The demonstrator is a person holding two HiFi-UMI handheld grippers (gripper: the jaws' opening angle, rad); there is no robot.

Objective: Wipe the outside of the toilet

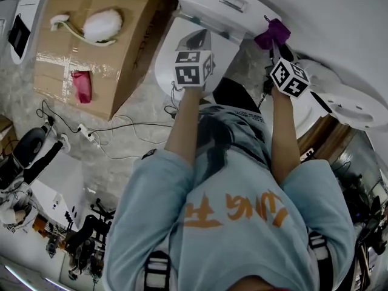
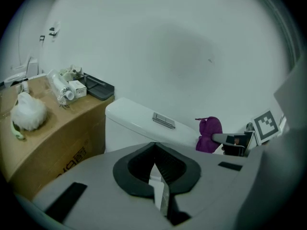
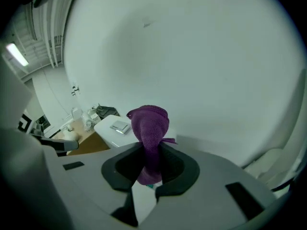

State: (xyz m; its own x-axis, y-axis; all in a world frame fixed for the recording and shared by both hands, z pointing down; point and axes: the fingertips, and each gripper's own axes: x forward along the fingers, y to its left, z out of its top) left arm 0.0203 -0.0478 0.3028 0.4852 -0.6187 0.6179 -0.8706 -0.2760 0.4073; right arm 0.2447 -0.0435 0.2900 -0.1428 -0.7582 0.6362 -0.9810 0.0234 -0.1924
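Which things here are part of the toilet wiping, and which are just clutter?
In use: toilet, purple cloth, right gripper with its jaws clamped on the cloth.
Lying about: cardboard box, white fluffy item, pink item, floor cables.

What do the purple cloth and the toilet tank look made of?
Purple cloth: soft woven or microfibre fabric, matte; it bunches and shows fine texture. Toilet tank: probably glazed ceramic, white, smooth, faint sheen; plastic not ruled out.
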